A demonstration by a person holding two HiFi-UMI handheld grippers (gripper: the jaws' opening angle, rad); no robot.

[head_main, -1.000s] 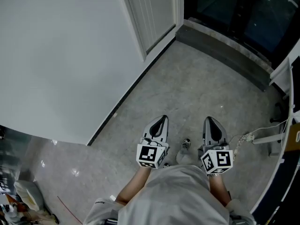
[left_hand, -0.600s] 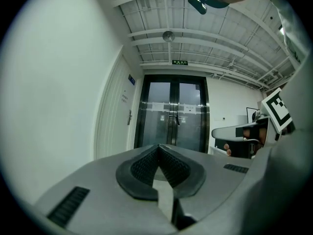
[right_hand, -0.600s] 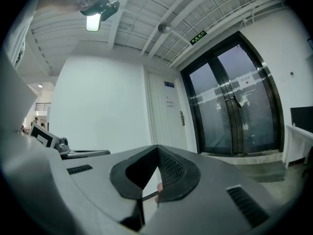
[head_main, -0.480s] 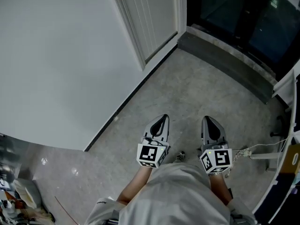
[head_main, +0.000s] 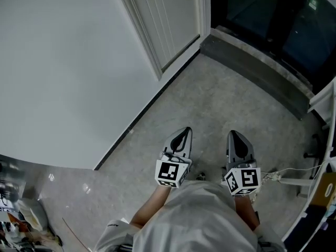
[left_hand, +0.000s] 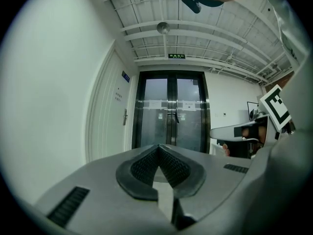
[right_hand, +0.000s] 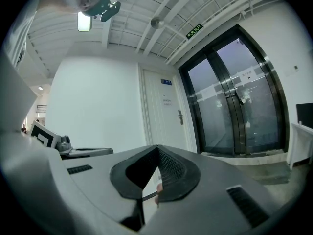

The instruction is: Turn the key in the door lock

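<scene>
Our left claw [head_main: 182, 135] and right claw [head_main: 235, 138] are closed tight, empty | door [head_main: 168, 20] well apart, upper middle | left claw nearer

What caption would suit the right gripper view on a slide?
Shut grey two-jaw right gripper facing a white panelled door beside dark glass double doors.

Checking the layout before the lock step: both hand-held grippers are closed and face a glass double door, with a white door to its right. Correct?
No: the white door stands to the left of the glass double door, as the left gripper view shows. The left hand-held gripper and right hand-held gripper are indeed closed, facing those doors.
</scene>
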